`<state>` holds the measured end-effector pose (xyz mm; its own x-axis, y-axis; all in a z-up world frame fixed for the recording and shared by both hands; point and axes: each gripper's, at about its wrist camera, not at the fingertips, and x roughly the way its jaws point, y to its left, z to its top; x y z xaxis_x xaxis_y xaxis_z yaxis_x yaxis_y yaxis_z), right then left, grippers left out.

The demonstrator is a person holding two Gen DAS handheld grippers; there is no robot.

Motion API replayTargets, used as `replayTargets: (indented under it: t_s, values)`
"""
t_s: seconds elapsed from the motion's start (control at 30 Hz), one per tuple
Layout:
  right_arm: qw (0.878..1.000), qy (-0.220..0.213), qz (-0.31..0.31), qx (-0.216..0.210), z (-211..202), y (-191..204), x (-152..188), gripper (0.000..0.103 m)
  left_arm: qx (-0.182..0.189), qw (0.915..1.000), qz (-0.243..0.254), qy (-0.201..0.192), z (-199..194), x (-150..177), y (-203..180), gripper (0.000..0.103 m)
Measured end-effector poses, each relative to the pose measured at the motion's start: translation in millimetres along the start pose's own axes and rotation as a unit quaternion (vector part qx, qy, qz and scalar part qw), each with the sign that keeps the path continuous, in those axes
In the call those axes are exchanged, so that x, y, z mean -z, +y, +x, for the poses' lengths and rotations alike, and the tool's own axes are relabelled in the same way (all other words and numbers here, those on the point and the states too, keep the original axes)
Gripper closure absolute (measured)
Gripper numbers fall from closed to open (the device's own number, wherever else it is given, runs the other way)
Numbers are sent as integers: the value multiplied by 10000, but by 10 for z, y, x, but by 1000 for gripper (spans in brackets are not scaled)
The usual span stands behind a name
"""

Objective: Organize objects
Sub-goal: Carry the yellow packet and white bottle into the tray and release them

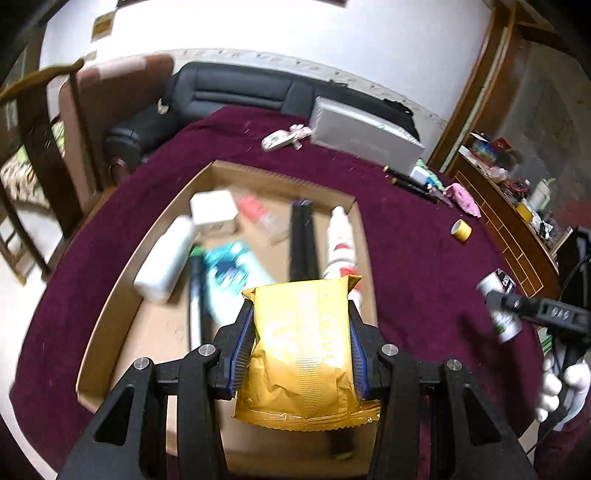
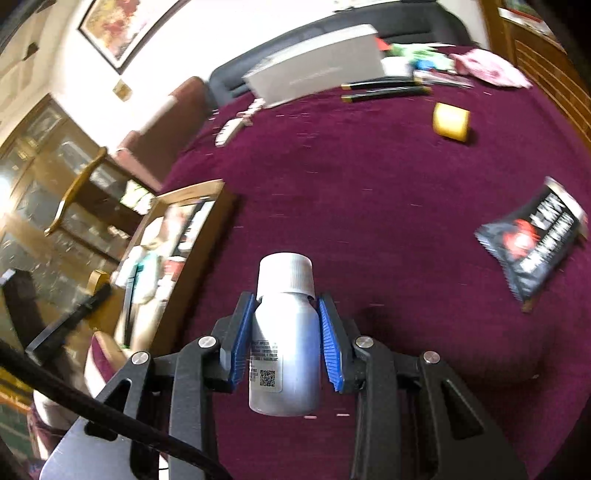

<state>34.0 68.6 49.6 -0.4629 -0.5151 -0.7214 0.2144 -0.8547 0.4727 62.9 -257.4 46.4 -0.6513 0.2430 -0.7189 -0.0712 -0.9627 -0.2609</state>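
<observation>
Maroon tablecloth [image 2: 369, 177]; left tongs [image 1: 300, 328] clamping gold packet [image 1: 303, 350] above cardboard tray [image 1: 122, 266], right tongs [image 2: 284, 325] gripping white bottle [image 2: 284, 347].

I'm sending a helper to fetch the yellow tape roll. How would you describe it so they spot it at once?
On the maroon tablecloth, look beyond the cardboard tray, short of the grey box and two black pens. The yellow tape roll lies alone on its side, the only small yellow cylinder there.

A home living room; black sofa [image 1: 236, 92], framed painting [image 2: 122, 26], wooden chair [image 1: 40, 122].
</observation>
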Motion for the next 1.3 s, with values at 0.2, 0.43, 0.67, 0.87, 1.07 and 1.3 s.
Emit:
replayTargets:
  t_s: [0.2, 0.43, 0.67, 0.87, 1.07, 1.3]
  values:
    - [9985, 222, -233, -439, 203, 454, 9, 71, 24, 9995, -124, 291, 143, 247, 94, 63]
    - [9944, 525, -638, -653, 495, 1001, 69, 70, -205, 9979, 133, 604, 296, 373, 81, 63]
    - [9925, 568, -813, -709, 580, 1239, 105, 70, -520, 9954, 247, 761, 455, 172, 88, 63]
    - [9929, 566, -755, -728, 614, 1234, 86, 70, -755, 9934, 284, 810, 684, -64, 100, 63]
    - [9928, 615, -705, -753, 656, 1224, 51, 70, -836, 9923, 324, 860, 758, -134, 97, 60]
    - [9900, 825, -681, -924, 796, 1286, 52, 70, -113, 9960, -450, 765, 448, -65, 380, 57]
